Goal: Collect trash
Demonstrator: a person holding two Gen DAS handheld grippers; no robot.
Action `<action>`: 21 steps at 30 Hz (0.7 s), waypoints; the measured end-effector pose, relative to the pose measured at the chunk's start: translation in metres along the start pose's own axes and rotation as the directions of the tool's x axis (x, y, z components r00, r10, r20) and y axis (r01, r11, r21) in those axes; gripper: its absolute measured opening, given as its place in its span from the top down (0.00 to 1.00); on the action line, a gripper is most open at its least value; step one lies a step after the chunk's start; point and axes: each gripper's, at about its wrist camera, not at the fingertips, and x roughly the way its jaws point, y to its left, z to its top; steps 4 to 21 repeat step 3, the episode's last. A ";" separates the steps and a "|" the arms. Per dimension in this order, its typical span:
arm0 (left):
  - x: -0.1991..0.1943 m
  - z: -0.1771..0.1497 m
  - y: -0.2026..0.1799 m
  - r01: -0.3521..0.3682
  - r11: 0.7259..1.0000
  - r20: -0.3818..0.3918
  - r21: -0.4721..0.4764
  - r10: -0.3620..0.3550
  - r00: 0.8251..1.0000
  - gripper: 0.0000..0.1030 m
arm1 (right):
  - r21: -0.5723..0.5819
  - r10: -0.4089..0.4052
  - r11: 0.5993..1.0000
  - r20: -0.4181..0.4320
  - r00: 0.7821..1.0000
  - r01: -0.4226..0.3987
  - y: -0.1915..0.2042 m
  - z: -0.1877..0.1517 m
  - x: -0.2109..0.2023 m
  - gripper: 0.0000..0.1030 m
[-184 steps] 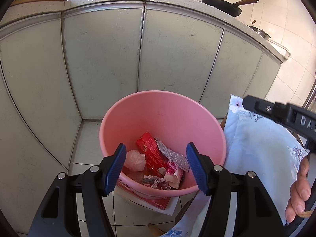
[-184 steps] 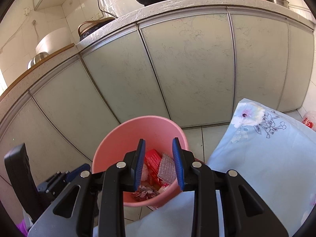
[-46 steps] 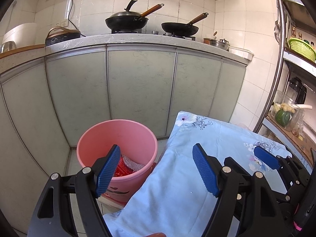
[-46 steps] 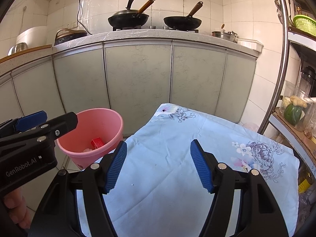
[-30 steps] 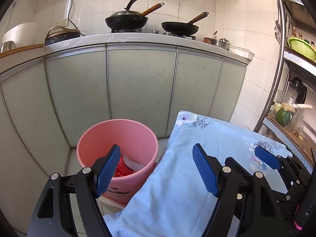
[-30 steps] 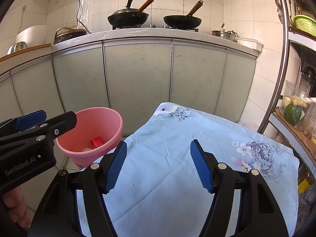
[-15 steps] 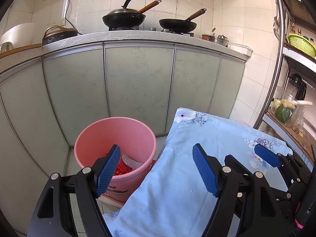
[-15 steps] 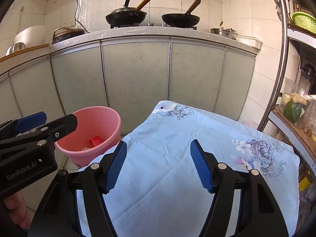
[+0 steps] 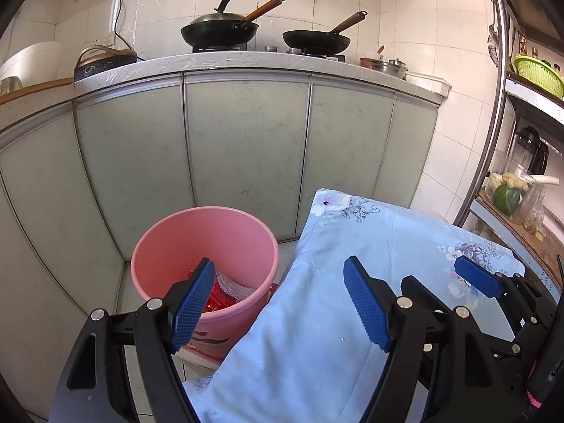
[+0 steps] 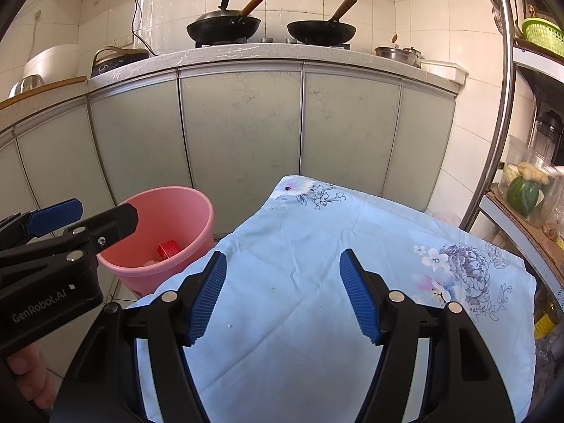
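"GenRobot.AI" on left gripper [image 10: 53, 225]

A table draped in a pale blue floral cloth [image 10: 317, 246] stands beside the pink bucket [image 9: 225, 225], which sits on the tiled floor [image 9: 127, 292], apparently atop a red packet [image 9: 201, 350].

The bucket [image 9: 204, 246] stands on the floor before the cabinet doors [image 9: 243, 148], just left of the cloth-covered desk [image 9: 352, 282]. Trash [image 9: 229, 292] lies in it. Two pans [image 9: 218, 31] sit on the counter above the doors.
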 end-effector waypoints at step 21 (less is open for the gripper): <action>0.000 0.000 -0.001 0.003 1.000 -0.001 0.000 -0.003 1.000 0.28 | 0.001 0.000 1.000 -0.001 1.000 0.000 0.000 0.000 0.000 0.34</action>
